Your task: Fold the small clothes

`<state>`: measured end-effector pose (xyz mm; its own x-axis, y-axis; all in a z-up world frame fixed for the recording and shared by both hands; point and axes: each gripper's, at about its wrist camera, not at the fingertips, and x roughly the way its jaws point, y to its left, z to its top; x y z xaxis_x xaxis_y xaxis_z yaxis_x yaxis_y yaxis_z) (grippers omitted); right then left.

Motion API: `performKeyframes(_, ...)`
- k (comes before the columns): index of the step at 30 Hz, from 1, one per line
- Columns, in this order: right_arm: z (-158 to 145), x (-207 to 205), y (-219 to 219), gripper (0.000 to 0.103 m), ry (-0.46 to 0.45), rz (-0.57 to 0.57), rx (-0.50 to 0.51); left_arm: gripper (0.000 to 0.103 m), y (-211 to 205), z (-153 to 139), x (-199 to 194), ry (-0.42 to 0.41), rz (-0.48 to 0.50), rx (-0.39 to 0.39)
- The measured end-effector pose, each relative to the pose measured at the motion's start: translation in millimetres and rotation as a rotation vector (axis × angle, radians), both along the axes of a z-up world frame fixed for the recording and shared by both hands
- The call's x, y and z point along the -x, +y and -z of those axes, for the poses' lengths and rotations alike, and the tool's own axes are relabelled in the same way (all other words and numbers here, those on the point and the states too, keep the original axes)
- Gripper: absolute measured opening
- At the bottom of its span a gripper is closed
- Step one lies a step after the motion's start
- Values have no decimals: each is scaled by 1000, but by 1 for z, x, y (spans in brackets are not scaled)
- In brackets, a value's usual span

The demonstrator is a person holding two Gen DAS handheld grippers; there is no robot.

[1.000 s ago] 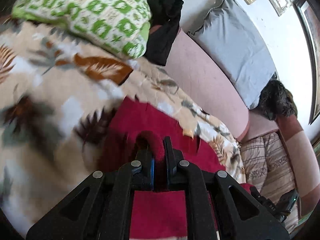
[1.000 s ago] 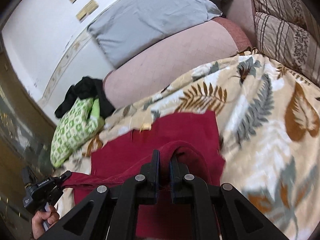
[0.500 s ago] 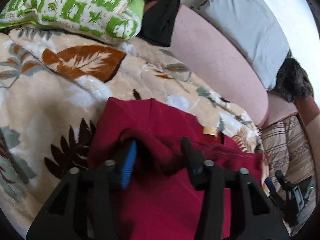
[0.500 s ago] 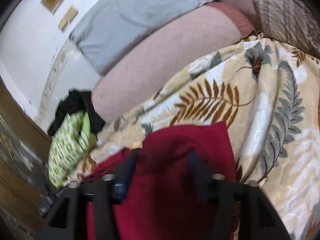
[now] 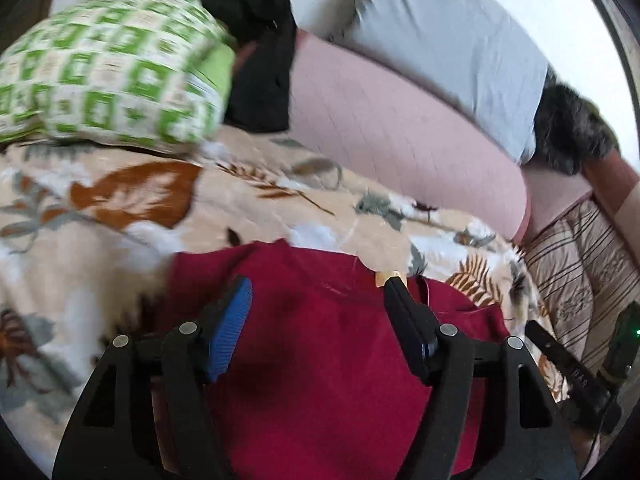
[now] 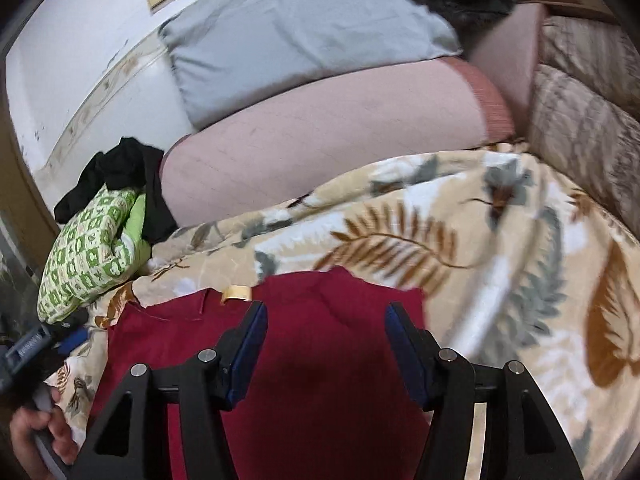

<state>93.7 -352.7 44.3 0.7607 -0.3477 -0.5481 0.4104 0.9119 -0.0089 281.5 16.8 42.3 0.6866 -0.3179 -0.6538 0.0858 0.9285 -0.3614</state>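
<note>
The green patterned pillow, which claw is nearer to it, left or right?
Left, probably. The left claw hangs open over the red garment's left part, on the side where the pillow lies. The right claw is open over the garment's right part, farther away.

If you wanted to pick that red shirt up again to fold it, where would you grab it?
Probably the far edge of the red shirt, either side of the tan neck label. It lies flat on the leaf-print blanket, so slide one finger under from beyond.

Left gripper (image 5: 318,302): jaws spread wide, nothing between them.
Right gripper (image 6: 326,320): jaws spread wide, nothing held.
Left hand (image 6: 38,438): fingers wrapped around its gripper's handle, low at the frame's edge.
</note>
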Motion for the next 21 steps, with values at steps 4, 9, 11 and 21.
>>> performKeyframes(4,25,-48,-12,59,142,-12,30,69,-6,42,-39,143,-43,-129)
performKeyframes(9,72,-57,-59,62,245,29,18,68,3,70,-30,81,11,-141)
performKeyframes(11,74,-57,-62,63,233,31,17,68,11,69,-35,95,1,-95)
performKeyframes(21,30,-27,-44,65,174,23,-77,68,57,7,36,104,-48,-34)
